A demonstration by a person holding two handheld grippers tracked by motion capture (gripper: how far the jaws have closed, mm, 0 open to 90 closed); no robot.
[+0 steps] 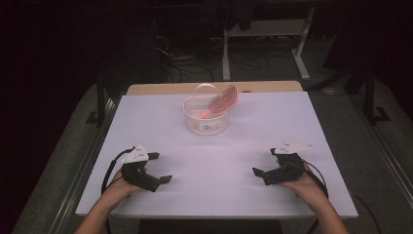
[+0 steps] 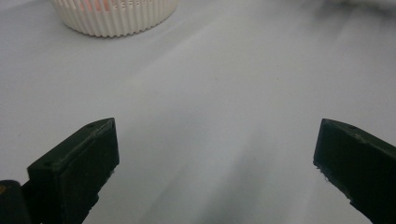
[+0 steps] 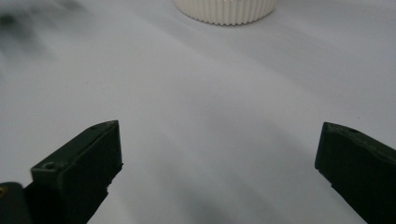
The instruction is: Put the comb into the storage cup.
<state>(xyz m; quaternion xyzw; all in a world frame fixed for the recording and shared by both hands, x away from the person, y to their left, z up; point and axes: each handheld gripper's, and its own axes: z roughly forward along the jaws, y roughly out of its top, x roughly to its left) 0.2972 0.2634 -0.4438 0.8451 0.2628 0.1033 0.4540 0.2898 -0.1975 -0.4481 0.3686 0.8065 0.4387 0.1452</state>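
Fingers (image 2: 74, 177) apart — hairbrush (image 1: 223, 101) in basket (image 1: 206, 123).

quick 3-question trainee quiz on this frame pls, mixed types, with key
1. True or false: the pink hairbrush lies flat on the table.
2. The left tongs and right tongs are: A) both open, B) both shut, C) one of each.
3. Fill in: the white basket stands toward the ___ edge of the table.

Key: 1 false, it leans in the basket; 2 A, holding nothing; 3 far.
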